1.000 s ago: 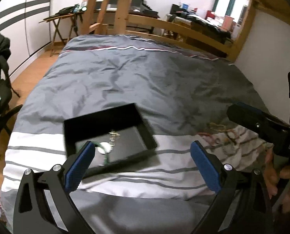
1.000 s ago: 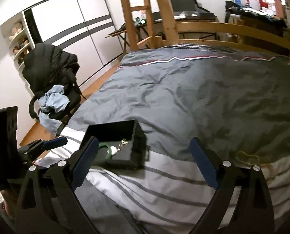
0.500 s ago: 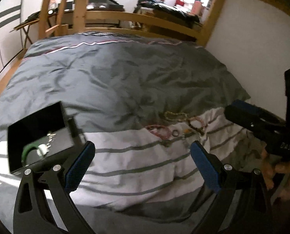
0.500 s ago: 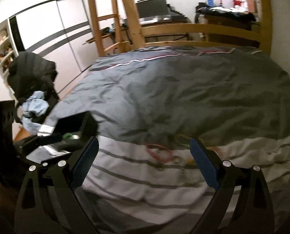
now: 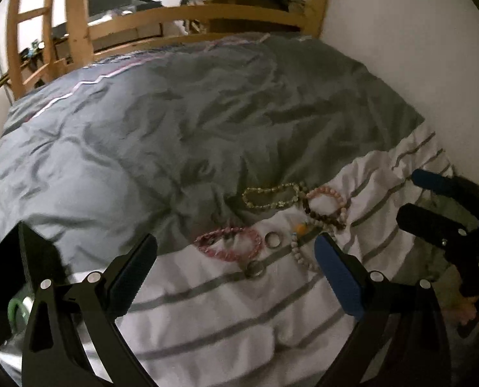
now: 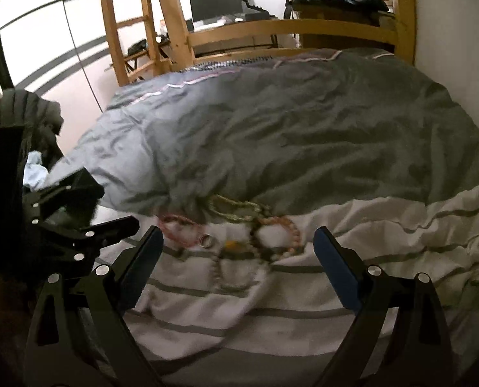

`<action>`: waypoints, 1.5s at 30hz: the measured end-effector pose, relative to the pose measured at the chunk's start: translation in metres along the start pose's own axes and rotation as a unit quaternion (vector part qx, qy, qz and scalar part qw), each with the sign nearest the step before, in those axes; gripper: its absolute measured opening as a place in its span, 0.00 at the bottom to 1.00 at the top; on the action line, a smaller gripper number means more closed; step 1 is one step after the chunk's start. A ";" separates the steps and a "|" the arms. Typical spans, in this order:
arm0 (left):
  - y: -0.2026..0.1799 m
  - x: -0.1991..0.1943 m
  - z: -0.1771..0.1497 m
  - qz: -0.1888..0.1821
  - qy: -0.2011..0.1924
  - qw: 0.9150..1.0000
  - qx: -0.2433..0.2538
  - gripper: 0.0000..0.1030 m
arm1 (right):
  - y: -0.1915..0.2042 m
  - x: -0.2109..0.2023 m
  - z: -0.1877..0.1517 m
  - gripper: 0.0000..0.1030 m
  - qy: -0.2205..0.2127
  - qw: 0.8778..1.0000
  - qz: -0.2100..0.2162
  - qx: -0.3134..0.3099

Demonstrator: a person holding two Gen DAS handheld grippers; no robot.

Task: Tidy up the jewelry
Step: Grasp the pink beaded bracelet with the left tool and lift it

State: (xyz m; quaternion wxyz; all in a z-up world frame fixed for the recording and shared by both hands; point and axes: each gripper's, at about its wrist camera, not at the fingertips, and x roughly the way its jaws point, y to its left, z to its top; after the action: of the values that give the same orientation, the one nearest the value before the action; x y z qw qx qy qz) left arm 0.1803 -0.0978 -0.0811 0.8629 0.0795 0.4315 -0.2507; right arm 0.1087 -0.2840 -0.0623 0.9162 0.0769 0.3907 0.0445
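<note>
Two grippers: both held above the bed with jaws spread wide, nothing between them.
Left gripper point(image 5: 236, 271): released; its blue pads frame the pink bracelet and the rings in its own view.
Right gripper point(image 6: 237, 251): released; seen from the left wrist at 3 o'clock, beside the wall.
Jewelry: loose heap on the duvet point(image 5: 181, 122), on the seam where grey cloth meets white striped cloth.
Pink bracelet point(image 5: 228, 242): at 9 o'clock of the heap, lying flat.
Gold chain point(image 5: 271, 196): at 12 o'clock of the heap, on the grey part.
Bead bracelets point(image 5: 324, 204): pale pink and dark brown loops, overlapping, at 2 o'clock of the heap.
Rings: one ring point(image 5: 273, 239) just beside the pink bracelet, a second point(image 5: 254, 269) near it at 6 o'clock.
White bead strand point(image 5: 300, 251): touches the left gripper's right pad in the picture; real contact cannot be told.
Box point(image 5: 4, 277): black, open, at 8 o'clock in the left view, well apart from the heap.
Green bangle point(image 5: 13, 311): inside the box.
</note>
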 end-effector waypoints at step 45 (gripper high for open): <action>0.036 0.084 0.010 0.011 0.051 0.997 -0.048 0.06 | -0.056 0.082 -0.001 0.08 -0.001 0.994 -0.054 0.097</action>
State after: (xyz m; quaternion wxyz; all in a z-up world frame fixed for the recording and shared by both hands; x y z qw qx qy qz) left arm 0.2476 -0.1008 -0.1433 0.8452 0.0554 0.4856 -0.2161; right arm 0.1655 -0.3272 -0.1306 0.9057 0.1445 0.3962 -0.0433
